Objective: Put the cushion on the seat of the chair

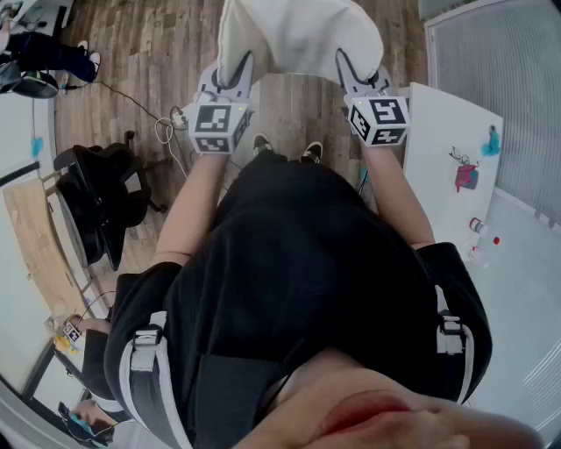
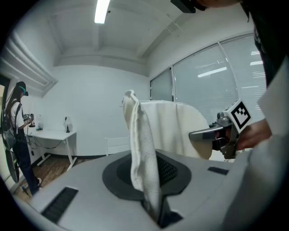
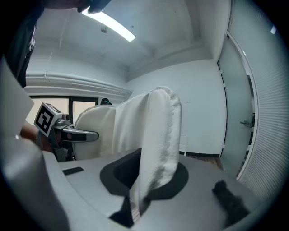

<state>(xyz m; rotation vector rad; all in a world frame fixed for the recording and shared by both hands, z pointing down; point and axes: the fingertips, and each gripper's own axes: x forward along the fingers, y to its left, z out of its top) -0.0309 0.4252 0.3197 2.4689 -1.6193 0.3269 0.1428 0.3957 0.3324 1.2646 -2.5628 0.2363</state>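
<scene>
We hold the white cushion (image 1: 298, 35) up in front of us by its two side edges. The left gripper (image 1: 238, 68) has its jaws closed tight on a fold of the cushion's left edge (image 2: 143, 153), and the right gripper (image 1: 348, 67) pinches the right edge (image 3: 158, 135) the same way. The cushion hangs off the ground between them, above our shoes (image 1: 287, 147).

Straight below and ahead, the wooden floor (image 1: 158, 44) lies open. To our right, the edge of a white table (image 1: 438, 149) comes close beside the right arm. To our left a black chair (image 1: 96, 193) stands well apart from the cushion, with a cable (image 1: 131, 101) trailing over the floor near it.

Farther off on the left, a person (image 2: 16, 131) stands by a white desk (image 2: 52, 135). White walls, a blinded glass partition (image 2: 207, 90) and a door (image 3: 239, 113) close the room, under a strip light (image 2: 101, 11).
</scene>
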